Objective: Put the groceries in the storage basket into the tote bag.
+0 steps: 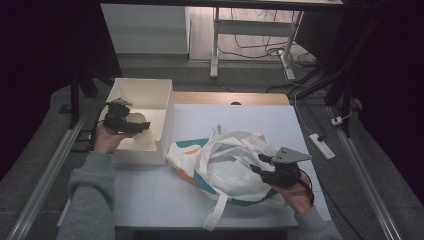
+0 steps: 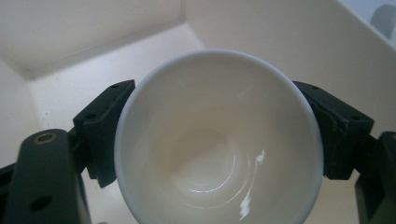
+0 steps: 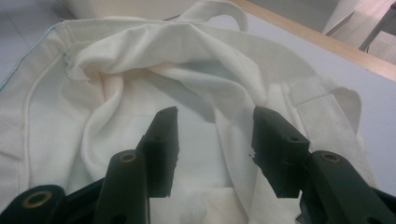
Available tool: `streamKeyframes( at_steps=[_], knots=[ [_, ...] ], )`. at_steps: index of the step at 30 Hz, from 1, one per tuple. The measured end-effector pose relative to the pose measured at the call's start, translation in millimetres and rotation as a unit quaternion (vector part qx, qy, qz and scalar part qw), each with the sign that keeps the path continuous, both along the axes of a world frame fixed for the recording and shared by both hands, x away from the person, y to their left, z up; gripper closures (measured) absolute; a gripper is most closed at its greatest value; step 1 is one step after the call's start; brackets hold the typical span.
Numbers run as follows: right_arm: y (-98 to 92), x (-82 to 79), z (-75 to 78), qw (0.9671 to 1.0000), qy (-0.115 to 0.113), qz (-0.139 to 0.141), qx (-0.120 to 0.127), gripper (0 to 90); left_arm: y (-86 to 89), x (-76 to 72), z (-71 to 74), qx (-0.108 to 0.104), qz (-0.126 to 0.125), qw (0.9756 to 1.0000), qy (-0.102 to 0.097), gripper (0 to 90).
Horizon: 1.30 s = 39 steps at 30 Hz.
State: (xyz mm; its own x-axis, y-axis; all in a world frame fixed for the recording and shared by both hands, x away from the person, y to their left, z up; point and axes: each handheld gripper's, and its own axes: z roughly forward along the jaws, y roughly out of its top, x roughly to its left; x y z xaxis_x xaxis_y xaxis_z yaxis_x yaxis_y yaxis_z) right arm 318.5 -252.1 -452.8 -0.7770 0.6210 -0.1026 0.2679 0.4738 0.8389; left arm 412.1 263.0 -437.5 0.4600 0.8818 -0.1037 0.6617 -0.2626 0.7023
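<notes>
A white cup [image 2: 219, 154] lies on its side between the jaws of my left gripper [image 2: 212, 95], its mouth facing the camera. Both jaws press on its sides. In the high view my left gripper [image 1: 131, 125] holds the cup [image 1: 140, 120] inside a white open box [image 1: 145, 90] at the table's left. A white tote bag [image 1: 220, 155] with green and orange print lies crumpled mid-table. My right gripper [image 1: 260, 166] rests at its right end. Its jaws stand apart over the bag's open mouth [image 3: 140, 60], and my right gripper [image 3: 215, 116] has a loose fold of cloth between them.
The box sits on a white table [image 1: 150, 200] with a wooden strip [image 1: 230, 98] at its far edge. The bag's handles [image 1: 215, 212] trail toward the near edge. A power strip [image 1: 322, 146] and cables lie on the floor at right.
</notes>
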Motion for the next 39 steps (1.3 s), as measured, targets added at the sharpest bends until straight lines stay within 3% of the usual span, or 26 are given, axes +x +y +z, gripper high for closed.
streamKeyframes(
  at_steps=[8,20,25,34,39],
  knots=[
    [-0.2,0.0,0.0,1.0,0.0,0.0,0.0,51.2,3.7,-3.3,3.9,-0.016,0.002,0.9998,-0.012,19.7],
    [-0.3,-0.2,0.4,1.0,-0.001,-0.001,0.0,51.0,1.1,-14.5,19.7,-0.045,0.0,0.9972,-0.06,19.7],
    [0.0,-0.2,0.1,1.0,-0.001,-0.001,-0.001,51.0,2.0,-14.7,20.0,-0.054,-0.001,0.9966,-0.062,19.7],
    [0.2,-0.2,0.1,1.0,-0.002,-0.001,-0.001,51.0,-2.5,-23.9,32.4,-0.09,-0.022,0.9919,-0.087,19.7],
    [-0.1,-0.2,0.3,1.0,-0.002,-0.001,0.0,51.0,-6.3,-29.5,39.9,-0.099,-0.033,0.9892,-0.102,19.7]
  ],
)
